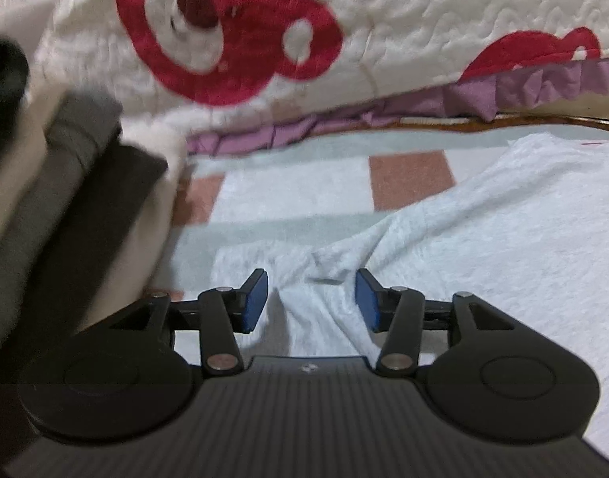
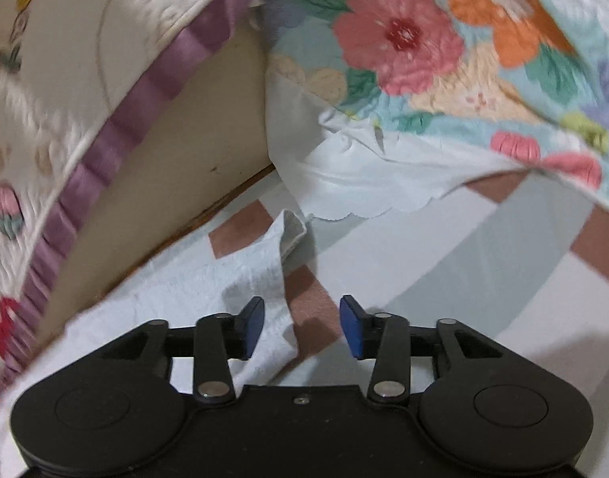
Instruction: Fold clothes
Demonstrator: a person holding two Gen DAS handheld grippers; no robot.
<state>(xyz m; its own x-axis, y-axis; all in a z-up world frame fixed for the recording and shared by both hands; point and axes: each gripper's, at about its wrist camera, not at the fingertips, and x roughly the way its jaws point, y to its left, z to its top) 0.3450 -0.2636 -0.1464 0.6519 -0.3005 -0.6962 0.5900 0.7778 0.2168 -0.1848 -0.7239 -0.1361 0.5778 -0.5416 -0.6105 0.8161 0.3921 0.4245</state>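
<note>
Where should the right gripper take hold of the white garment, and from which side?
Probably the raised edge fold of the white garment, just ahead of the open right gripper. It stands off the checked sheet, so come in low from the garment's right side, one finger either side.

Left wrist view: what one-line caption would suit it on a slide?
Open left gripper poised over a rumpled white garment on a checked bedsheet, folded clothes stacked alongside.

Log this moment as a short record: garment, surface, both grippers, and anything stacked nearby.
garment: white garment, rumpled, unfolded
surface: checked bedsheet
left gripper: open, over a crease of the garment
right gripper: open, at the garment's edge
nearby: folded clothes stack at left; bear-print quilt behind; floral quilt
</note>
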